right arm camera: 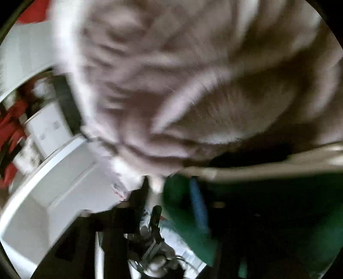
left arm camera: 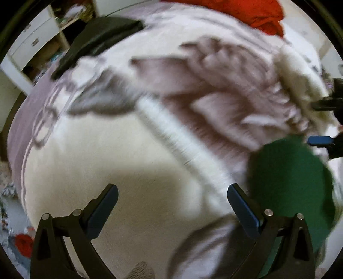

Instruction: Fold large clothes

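While blur smears both views, left tool (left arm camera: 172, 203) spread wide — empty, right tool (left arm camera: 321, 122) unclear, fleece garment (left arm camera: 225, 96).

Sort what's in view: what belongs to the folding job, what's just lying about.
Job:
- fleece garment
- left gripper, open, empty
- right gripper, at the fleece's edge; grip unclear

Lying about:
- green cloth
- red cloth
- black cloth
- white drawers

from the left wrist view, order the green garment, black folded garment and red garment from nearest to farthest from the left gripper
1. green garment, just right of the left gripper
2. black folded garment, far upper left
3. red garment, top edge, farthest back; close to the black one
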